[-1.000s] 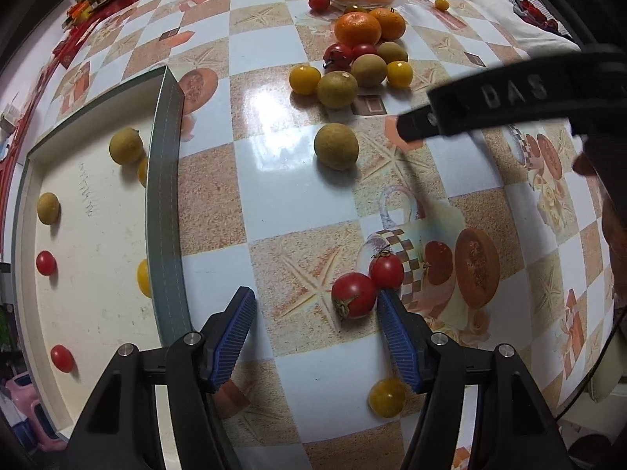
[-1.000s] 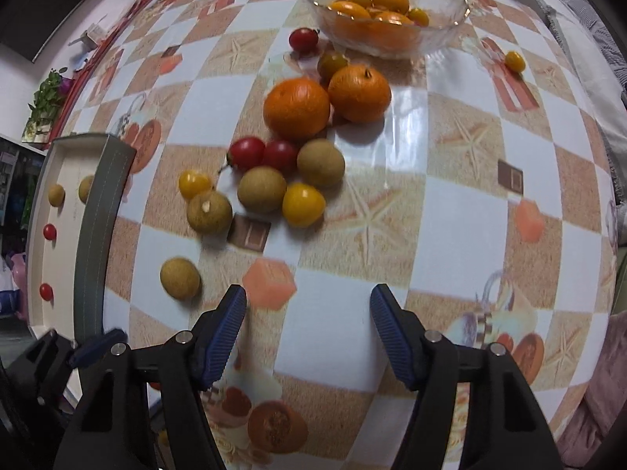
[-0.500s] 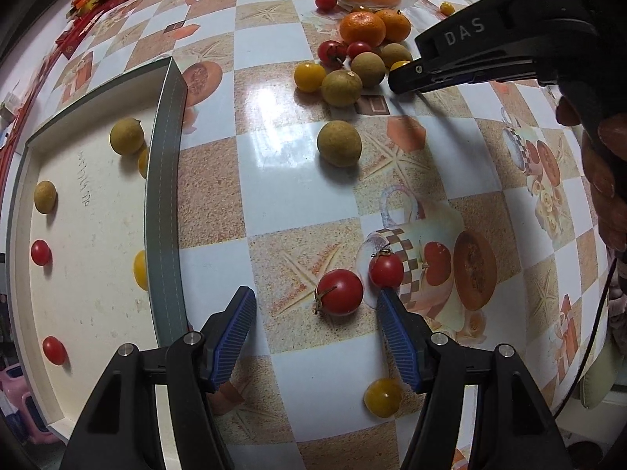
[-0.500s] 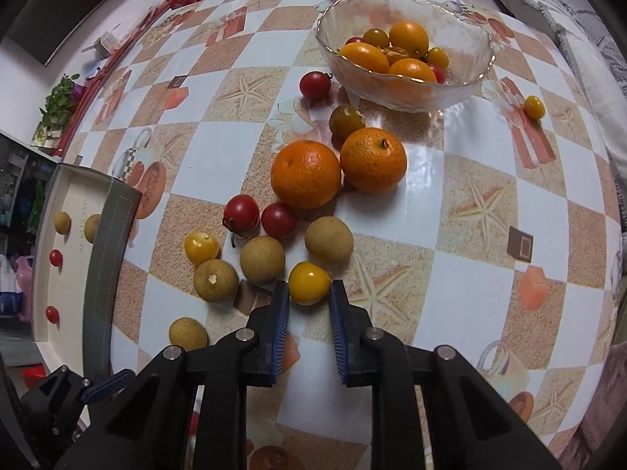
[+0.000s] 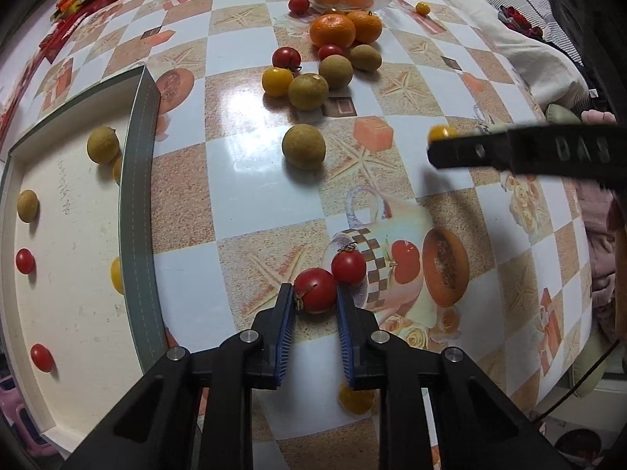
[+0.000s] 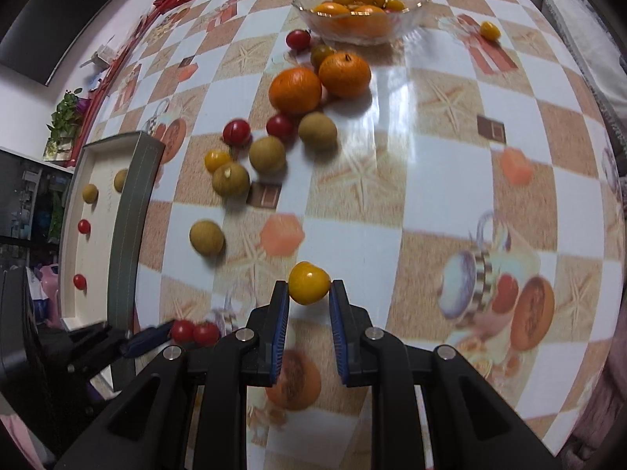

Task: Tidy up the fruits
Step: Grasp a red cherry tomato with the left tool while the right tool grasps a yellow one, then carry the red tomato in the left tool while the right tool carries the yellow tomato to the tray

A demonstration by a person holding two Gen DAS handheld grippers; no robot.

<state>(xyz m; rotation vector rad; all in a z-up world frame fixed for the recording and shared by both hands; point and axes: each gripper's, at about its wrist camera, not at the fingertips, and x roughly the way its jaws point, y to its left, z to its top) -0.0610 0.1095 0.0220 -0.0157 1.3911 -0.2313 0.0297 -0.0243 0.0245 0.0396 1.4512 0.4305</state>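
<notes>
My left gripper (image 5: 313, 297) is shut on a red cherry tomato (image 5: 316, 294) resting on the checked tablecloth; a second red tomato (image 5: 348, 267) touches it on the right. My right gripper (image 6: 308, 289) is shut on a yellow cherry tomato (image 6: 308, 282) and holds it above the table; it shows in the left wrist view (image 5: 442, 132) at the tip of the right gripper's arm. A white tray (image 5: 74, 274) at the left holds red tomatoes, longans and a yellow tomato. A glass bowl (image 6: 364, 35) at the back holds oranges and yellow tomatoes.
A cluster of two oranges (image 6: 294, 90), longans (image 6: 267, 154), red and yellow tomatoes lies mid-table. One longan (image 5: 303, 146) lies alone. A yellow tomato (image 5: 354, 399) sits under my left gripper's right finger. Another yellow tomato (image 6: 490, 30) lies right of the bowl.
My left gripper has shut on the red tomato. My right gripper, shut on the yellow tomato half a second ago, has lifted it away from the cluster toward the near side.
</notes>
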